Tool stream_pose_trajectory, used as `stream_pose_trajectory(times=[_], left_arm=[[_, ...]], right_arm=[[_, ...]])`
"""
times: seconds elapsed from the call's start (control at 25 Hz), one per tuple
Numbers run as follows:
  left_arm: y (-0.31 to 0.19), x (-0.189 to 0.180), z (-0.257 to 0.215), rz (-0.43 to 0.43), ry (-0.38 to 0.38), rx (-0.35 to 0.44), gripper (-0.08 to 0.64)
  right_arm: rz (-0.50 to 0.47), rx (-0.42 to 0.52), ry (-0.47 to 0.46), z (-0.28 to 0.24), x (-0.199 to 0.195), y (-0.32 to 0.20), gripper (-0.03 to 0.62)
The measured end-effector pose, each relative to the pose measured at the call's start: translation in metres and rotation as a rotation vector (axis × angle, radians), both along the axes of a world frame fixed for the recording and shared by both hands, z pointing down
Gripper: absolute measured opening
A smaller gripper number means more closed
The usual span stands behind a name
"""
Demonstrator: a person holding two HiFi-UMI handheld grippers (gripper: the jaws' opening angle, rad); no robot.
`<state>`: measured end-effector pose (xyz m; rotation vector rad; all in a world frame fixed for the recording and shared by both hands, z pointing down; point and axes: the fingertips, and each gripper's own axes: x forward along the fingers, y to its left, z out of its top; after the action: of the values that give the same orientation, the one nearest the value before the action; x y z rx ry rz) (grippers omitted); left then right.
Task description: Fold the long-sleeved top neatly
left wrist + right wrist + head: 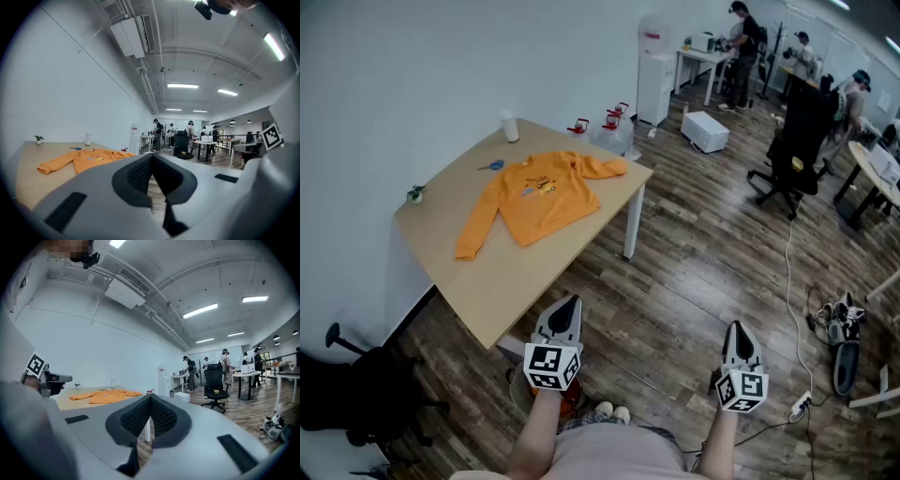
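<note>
Jaws together; orange top [534, 199] flat, unfolded.

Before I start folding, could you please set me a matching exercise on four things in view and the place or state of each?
Things:
1. long-sleeved top
2. white cup
3. small plant
4. left gripper

Places or states:
A. upright at the far corner of the table
B. spread flat and unfolded, sleeves out to both sides
C. shut, with nothing between its jaws
D. at the table's left corner, by the wall

Pairs: 1-B, 2-A, 3-D, 4-C
</note>
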<state>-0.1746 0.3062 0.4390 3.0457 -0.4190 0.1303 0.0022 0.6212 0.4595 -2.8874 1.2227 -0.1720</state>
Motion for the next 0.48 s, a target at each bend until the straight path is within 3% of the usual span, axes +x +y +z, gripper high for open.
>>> stream_pose_trajectory(times=[0.48], left_arm=[[0.0065, -0.0021, 0.0024, 0.019, -0.010, 0.002, 0.002]], right_arm=[[0.004, 0.013, -0.006, 0.0008, -0.0094, 0.0018, 0.006]])
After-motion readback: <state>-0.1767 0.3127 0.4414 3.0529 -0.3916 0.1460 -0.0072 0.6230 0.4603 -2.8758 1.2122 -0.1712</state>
